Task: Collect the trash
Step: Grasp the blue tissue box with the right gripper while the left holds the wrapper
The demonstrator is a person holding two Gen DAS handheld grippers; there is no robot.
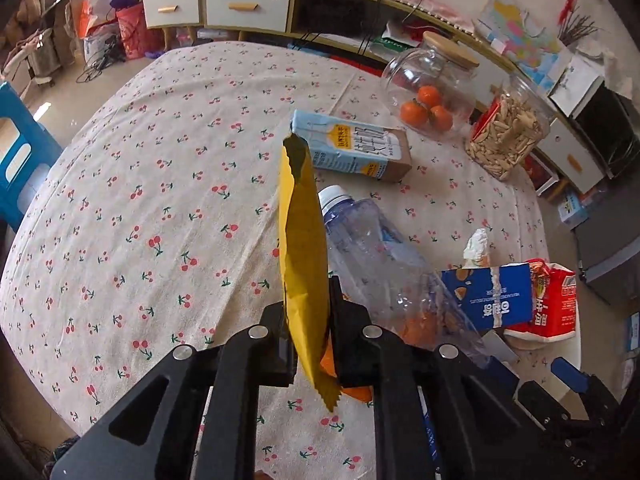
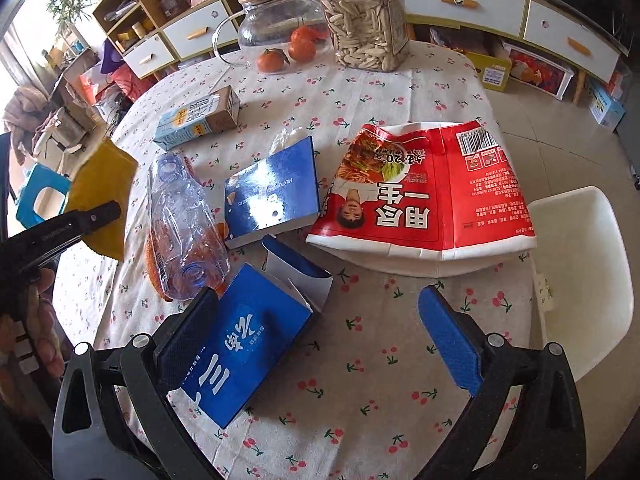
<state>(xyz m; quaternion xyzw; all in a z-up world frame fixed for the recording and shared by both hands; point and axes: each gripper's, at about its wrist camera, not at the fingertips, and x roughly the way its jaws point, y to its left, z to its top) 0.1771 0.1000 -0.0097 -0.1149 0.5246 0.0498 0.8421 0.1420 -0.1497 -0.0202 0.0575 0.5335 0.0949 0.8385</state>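
Observation:
My left gripper [image 1: 310,344] is shut on a yellow wrapper [image 1: 302,248] and holds it edge-on above the table; the wrapper also shows in the right wrist view [image 2: 105,196]. My right gripper [image 2: 320,332] is open, low over the table, with a blue box [image 2: 246,354] lying against its left finger. Trash on the cherry-print tablecloth [image 2: 380,400]: a crushed clear plastic bottle [image 2: 182,224], a dark blue carton [image 2: 272,196], a red noodle bag [image 2: 432,196], a light blue milk carton [image 2: 196,118], an orange wrapper under the bottle.
A glass jar with tangerines [image 2: 280,28] and a jar of sunflower seeds [image 2: 366,16] stand at the table's far edge. A white chair [image 2: 584,280] is at the right. A blue stool [image 1: 16,152] stands left of the table. Cabinets line the wall.

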